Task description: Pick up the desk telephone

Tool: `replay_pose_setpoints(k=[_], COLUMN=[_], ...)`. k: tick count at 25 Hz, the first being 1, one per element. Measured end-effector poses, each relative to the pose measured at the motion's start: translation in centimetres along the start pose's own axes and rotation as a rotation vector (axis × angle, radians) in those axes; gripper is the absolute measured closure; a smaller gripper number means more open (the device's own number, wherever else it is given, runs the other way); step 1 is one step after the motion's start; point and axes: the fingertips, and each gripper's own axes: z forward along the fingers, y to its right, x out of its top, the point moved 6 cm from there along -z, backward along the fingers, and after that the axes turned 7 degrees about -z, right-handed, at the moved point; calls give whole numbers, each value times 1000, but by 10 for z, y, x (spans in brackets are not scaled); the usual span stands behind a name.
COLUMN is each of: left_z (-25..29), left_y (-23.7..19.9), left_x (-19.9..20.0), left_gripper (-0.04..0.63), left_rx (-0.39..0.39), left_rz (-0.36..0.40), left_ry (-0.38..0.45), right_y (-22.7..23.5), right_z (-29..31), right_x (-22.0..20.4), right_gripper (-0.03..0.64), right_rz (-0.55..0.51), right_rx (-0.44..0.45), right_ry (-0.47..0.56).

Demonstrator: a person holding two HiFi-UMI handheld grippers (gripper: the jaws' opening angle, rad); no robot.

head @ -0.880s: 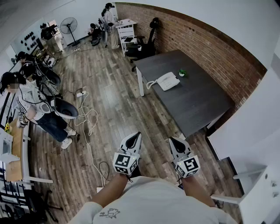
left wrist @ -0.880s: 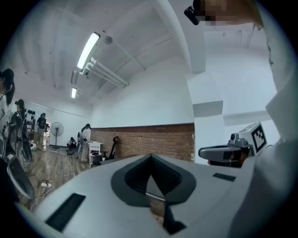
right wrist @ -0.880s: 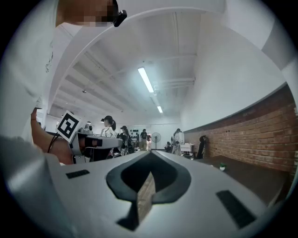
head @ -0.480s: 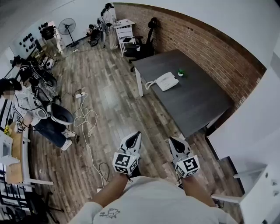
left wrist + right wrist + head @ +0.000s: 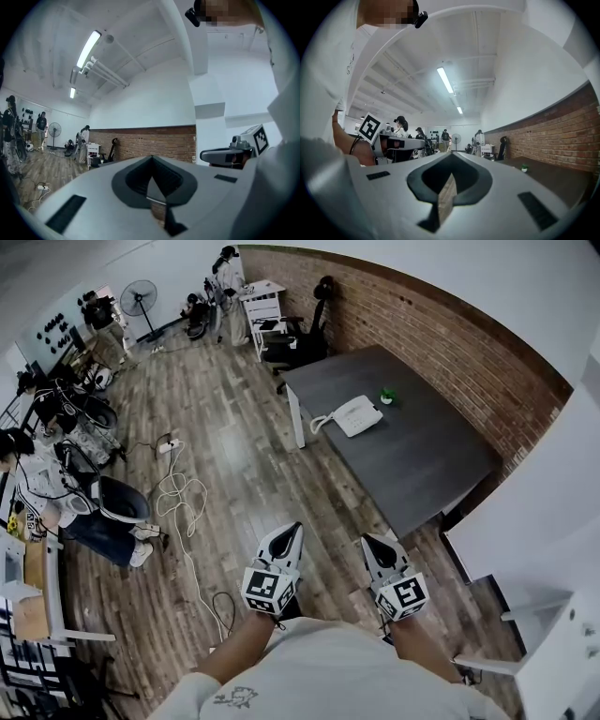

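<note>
My left gripper (image 5: pixel 292 532) and right gripper (image 5: pixel 372 544) are both closed tight on nothing. The phone (image 5: pixel 359 414) lies on the table (image 5: pixel 427 460), well apart from them. I'd step closer first, then spread the jaws before reaching in level.

head cam: steep down | cams on L tool (image 5: pixel 294 527), R tool (image 5: pixel 368 539): level | all share brick wall (image 5: pixel 450 329)

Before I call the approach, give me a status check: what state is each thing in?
Desk telephone: resting flat on the dark table, touched by neither gripper.
Left gripper: shut, empty, level over the floor.
Right gripper: shut, empty, level over the floor.
Small green item: on the table beside the telephone, apart from it.
</note>
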Motion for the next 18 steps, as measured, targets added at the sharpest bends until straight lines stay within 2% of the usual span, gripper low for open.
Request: replay_pose_setpoints(k=[5, 7, 9, 12, 16, 18], left_z=[5, 10, 14, 21, 32, 34], left_y=[-26, -39, -51, -76, -121, -144], left_x=[2, 3, 4, 4, 12, 21], left_gripper=[583, 539, 442, 382, 356, 348], left_rx=[6, -10, -26, -35, -46, -52], left_rz=[-18, -26, -31, -36, -40, -39], left_ry=[5, 8, 16, 16, 7, 11], right_y=[-9, -13, -17, -23, -25, -29], right_z=[28, 43, 60, 90, 137, 160], right_x=[0, -1, -3, -8, -11, -9], right_gripper=[612, 612, 611, 514, 426, 406], right_rz=[-19, -28, -27, -24, -11, -11], right_rx=[21, 22, 29, 30, 8, -1], right_ry=[-16, -20, -20, -27, -47, -51])
